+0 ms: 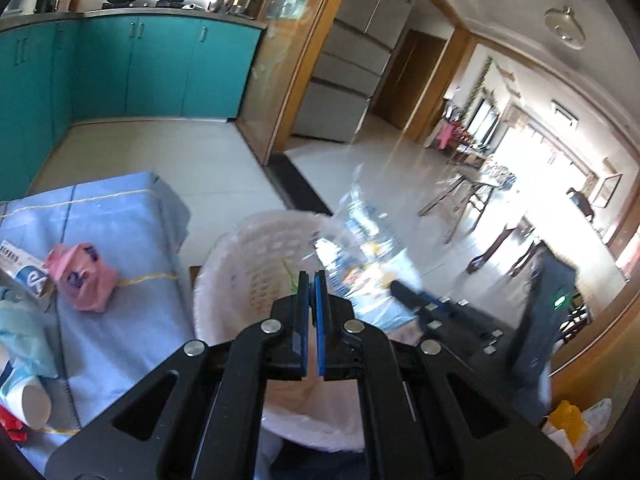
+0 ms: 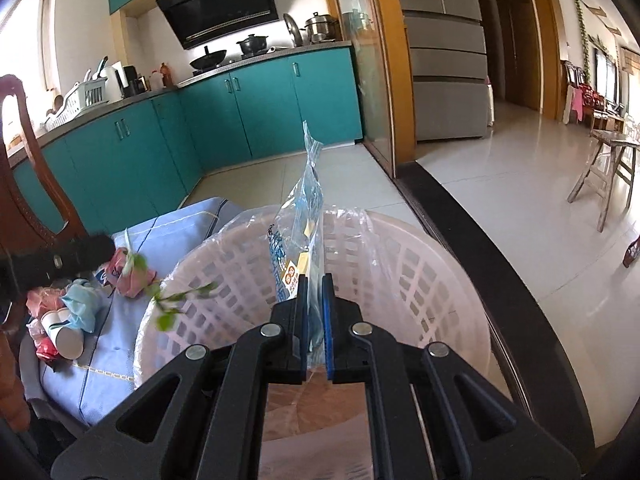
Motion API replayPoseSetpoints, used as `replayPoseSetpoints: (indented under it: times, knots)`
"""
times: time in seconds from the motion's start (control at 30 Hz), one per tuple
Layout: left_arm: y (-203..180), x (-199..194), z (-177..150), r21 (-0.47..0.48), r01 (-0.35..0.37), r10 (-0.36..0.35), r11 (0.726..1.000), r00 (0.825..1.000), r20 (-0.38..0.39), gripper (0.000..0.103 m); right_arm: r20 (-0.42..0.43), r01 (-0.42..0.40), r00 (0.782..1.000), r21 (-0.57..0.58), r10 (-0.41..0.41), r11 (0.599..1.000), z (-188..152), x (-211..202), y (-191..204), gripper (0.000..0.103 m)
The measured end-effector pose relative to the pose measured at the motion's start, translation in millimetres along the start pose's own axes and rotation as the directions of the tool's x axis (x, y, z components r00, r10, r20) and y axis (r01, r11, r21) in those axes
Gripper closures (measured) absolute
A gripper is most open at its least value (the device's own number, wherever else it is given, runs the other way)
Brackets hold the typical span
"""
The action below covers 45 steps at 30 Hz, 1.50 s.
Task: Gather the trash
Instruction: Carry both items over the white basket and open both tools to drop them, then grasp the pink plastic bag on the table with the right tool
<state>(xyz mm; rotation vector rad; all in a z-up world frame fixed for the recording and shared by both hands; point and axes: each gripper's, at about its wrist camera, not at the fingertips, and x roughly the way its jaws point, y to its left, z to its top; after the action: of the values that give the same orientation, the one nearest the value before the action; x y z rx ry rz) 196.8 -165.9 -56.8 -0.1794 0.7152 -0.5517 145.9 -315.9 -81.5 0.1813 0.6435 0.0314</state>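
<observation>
Two grippers hang over a white lattice basket (image 2: 420,280) lined with clear film, which stands just beside the corner of a table (image 1: 132,216) covered in pale blue cloth. The basket sits lower than the table top, off its near corner.

On the cloth lie the leftovers: a crumpled pink bag (image 1: 82,278) near the table's edge by the basket, a light blue bag (image 1: 20,340), a white paper cup (image 1: 34,404) on its side, a blue-and-white carton (image 1: 22,270) and a red scrap (image 1: 12,428).

Right gripper (image 2: 315,280) has its fingers clenched on a clear printed plastic bag (image 2: 304,216), which stands upright above the basket's opening. Left gripper (image 1: 311,278) has its fingers pressed together on a thin green stem (image 1: 289,270); from the right wrist view the leafy sprig (image 2: 176,300) hangs at the basket's rim on the table side, blurred.
</observation>
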Motion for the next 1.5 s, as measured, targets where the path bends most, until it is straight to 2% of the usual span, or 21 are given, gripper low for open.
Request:
replayPoseSetpoints:
  times: [0.2,0.27,0.33,0.4,0.43,0.57,0.77,0.8,0.83,0.93,0.97,1.1,1.13,1.17,1.2,1.23,1.3,1.37,1.4,1.43,1.5]
  knots:
    - [-1.1,-12.0,5.4,0.012,-0.014,0.013,1.0,0.999,0.034,0.099,-0.027,-0.018,0.999,-0.025,0.017,1.0,-1.0,5.6,5.8,0.096]
    - [0.9,-11.6,6.1,0.01,-0.018,0.018,1.0,0.999,0.033,0.099,-0.065,-0.028,0.998,-0.022,0.026,0.999,-1.7,12.2,7.3,0.09]
    - [3.8,-12.0,5.3,0.001,-0.023,0.023,1.0,0.999,0.028,0.099,-0.081,-0.037,0.996,-0.012,0.036,0.999,-1.1,15.1,7.3,0.078]
    - [5.1,-12.2,3.8,-0.002,-0.022,0.022,1.0,0.999,0.026,0.099,-0.069,-0.024,0.997,-0.001,0.024,1.0,0.2,12.7,6.9,0.036]
    - [5.6,-12.0,3.3,-0.002,-0.023,0.023,1.0,0.999,0.024,0.099,-0.054,-0.017,0.998,0.008,0.017,1.0,1.4,10.7,4.6,0.031]
    - [3.5,-8.0,2.2,-0.002,-0.018,0.018,1.0,1.0,0.011,0.099,-0.02,-0.021,1.0,0.078,0.023,0.997,5.9,4.7,-8.3,0.03]
    - [-8.3,14.6,-0.9,0.027,0.021,-0.02,0.999,0.999,-0.039,0.099,0.04,0.021,0.999,0.214,-0.03,0.977,9.4,-6.5,-34.7,0.03]
    - [-9.9,17.0,-2.1,0.029,0.029,-0.028,0.999,0.999,-0.046,0.096,0.043,0.021,0.999,0.234,-0.032,0.972,9.1,-7.2,-39.0,0.03]
    - [-11.7,22.2,-3.2,0.03,0.046,-0.044,0.998,0.997,-0.058,0.088,0.041,0.019,0.999,0.247,-0.03,0.969,8.9,-6.6,-41.5,0.03]
    - [-11.1,27.5,-4.4,0.013,0.057,-0.056,0.998,0.996,-0.067,0.052,0.024,0.015,0.999,0.267,-0.022,0.964,8.0,-3.5,-44.0,0.03]
    - [-8.9,26.1,-4.8,0.004,0.05,-0.049,0.999,0.997,-0.054,0.044,0.021,0.015,1.0,0.262,-0.022,0.965,8.0,-2.8,-42.3,0.03]
    - [4.5,9.2,-4.8,-0.001,-0.022,0.022,1.0,1.0,-0.003,0.033,0.028,0.019,0.999,0.221,-0.026,0.975,10.0,-2.8,-31.2,0.03]
    - [10.8,-1.6,-6.4,0.011,-0.097,0.097,0.995,0.995,0.021,0.032,0.035,0.01,0.999,0.207,-0.017,0.978,10.9,-3.3,-26.6,0.03]
    - [15.0,-9.4,-8.4,0.019,-0.153,0.152,0.988,0.988,0.036,0.031,0.041,-0.004,0.999,0.195,-0.004,0.981,11.9,-3.9,-21.9,0.03]
    - [21.6,-19.4,-12.0,0.029,-0.237,0.235,0.971,0.97,0.056,0.031,0.048,-0.024,0.999,0.179,0.016,0.983,12.9,-4.4,-15.9,0.03]
    - [30.7,-33.2,-18.6,0.034,-0.356,0.352,0.934,0.932,0.086,0.031,0.054,-0.041,0.998,0.163,0.032,0.986,13.8,-4.2,-10.0,0.03]
    - [49.8,-55.1,-30.3,0.006,-0.491,0.488,0.871,0.865,0.115,0.032,0.072,-0.078,0.995,0.093,0.072,0.993,16.0,-6.0,12.1,0.03]
    - [79.4,-86.2,-49.5,-0.074,-0.574,0.579,0.816,0.806,0.122,0.041,0.085,-0.11,0.99,0.017,0.108,0.994,18.0,-7.7,36.2,0.03]
    - [89.2,-96.0,-55.8,-0.098,-0.596,0.604,0.797,0.789,0.112,0.044,0.089,-0.142,0.985,-0.042,0.146,0.989,17.9,-8.2,56.1,0.03]
    - [105.2,-110.2,-66.4,-0.13,-0.63,0.642,0.766,0.761,0.092,0.048,0.085,-0.166,0.981,-0.081,0.172,0.983,17.0,-7.5,69.4,0.03]
    - [124.8,-130.1,-79.6,-0.168,-0.667,0.683,0.726,0.727,0.064,0.054,0.037,-0.236,0.969,-0.169,0.245,0.957,14.7,0.5,108.4,0.03]
